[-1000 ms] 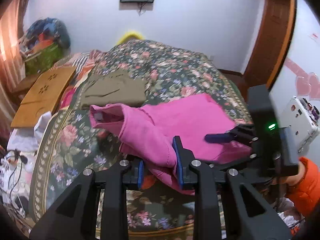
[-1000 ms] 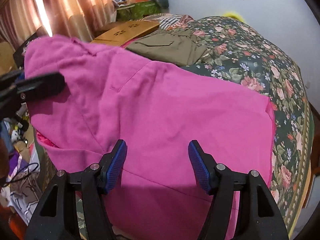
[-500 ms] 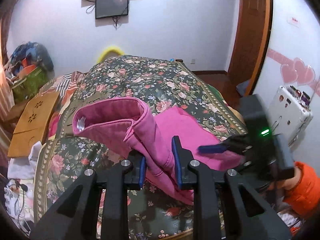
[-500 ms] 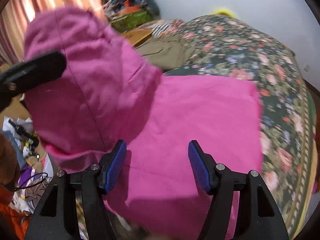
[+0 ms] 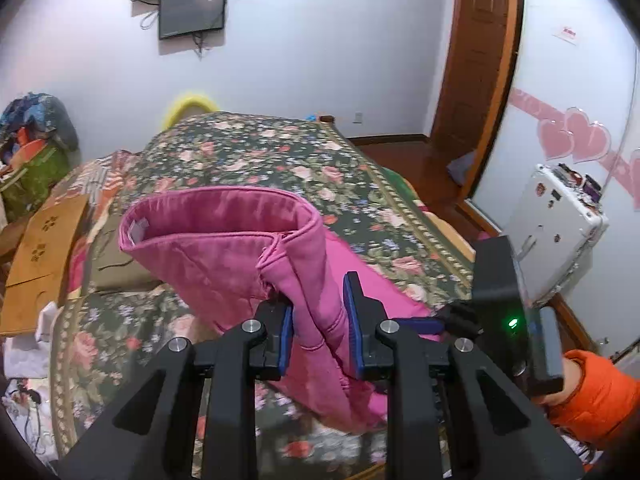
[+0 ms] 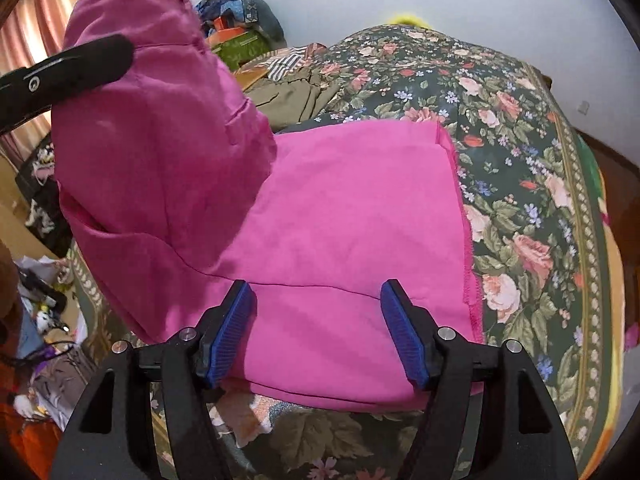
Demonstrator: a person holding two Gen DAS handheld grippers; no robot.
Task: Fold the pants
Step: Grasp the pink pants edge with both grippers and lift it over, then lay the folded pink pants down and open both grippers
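Bed: a mattress under a dark floral bedspread [image 6: 520, 184] fills most of both views.
Pink pants [image 6: 340, 216]: they lie on the near part of the bedspread, one half flat, the waistband end [image 5: 224, 216] lifted clear of the bed and gaping open, paler lining showing.
Olive garment [image 6: 296, 96]: folded on the bedspread beyond the pants — well apart from both grippers.
Wooden board [image 5: 44, 240]: pale, with flower cut-outs, at the bed's far-left edge in the left wrist view.
Left gripper [image 5: 318, 316]: jaws clamped on a bunched fold of the pink pants just under the raised waistband; cloth hangs down below the pads.
Right gripper [image 6: 316, 336]: jaws stand wide apart and have just been opening further; the flat pink cloth lies between and beneath them, the pads pressing on nothing.
Sleeve [image 5: 600, 396]: orange, at the lower right behind the other gripper's black body.
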